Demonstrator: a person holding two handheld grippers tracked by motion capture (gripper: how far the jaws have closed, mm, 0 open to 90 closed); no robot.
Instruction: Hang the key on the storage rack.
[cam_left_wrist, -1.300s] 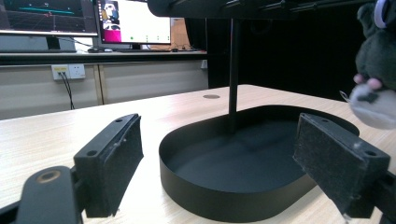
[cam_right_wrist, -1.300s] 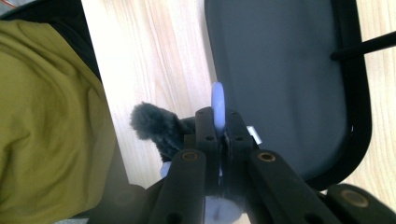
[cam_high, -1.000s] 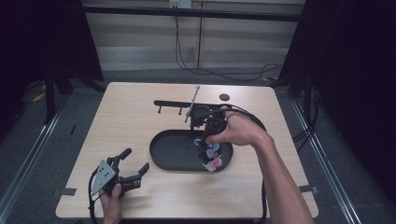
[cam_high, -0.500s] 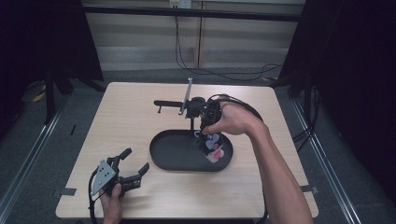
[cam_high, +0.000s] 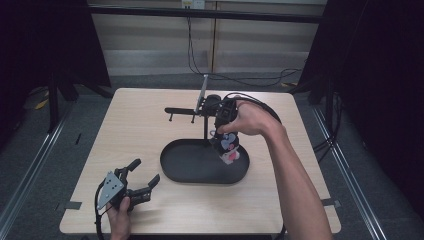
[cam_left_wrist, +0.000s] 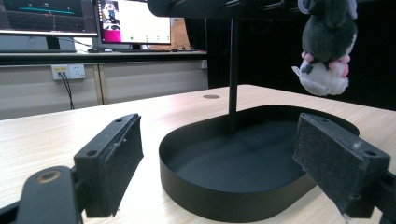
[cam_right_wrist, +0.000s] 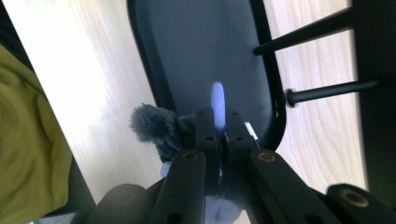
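The right claw (cam_high: 223, 134) has lifted the small grey, white and pink plush toy (cam_high: 227, 147) clear of the black oval metal tray (cam_high: 176, 167), pinching its pale loop. The left claw (cam_high: 141, 182) rests wide open, empty, on the worktop (cam_high: 140, 125).

In the right gripper view, the plush toy (cam_right_wrist: 154, 128) is mostly hidden behind the closed jaws, so only a grey furry part and a pale loop (cam_right_wrist: 217, 105) are visible. In the left gripper view, the top edge cuts off the toy's upper part and the stand's crossbar (cam_left_wrist: 219, 7). The small dark disc (cam_high: 214, 98) near the table's far edge is too small to identify
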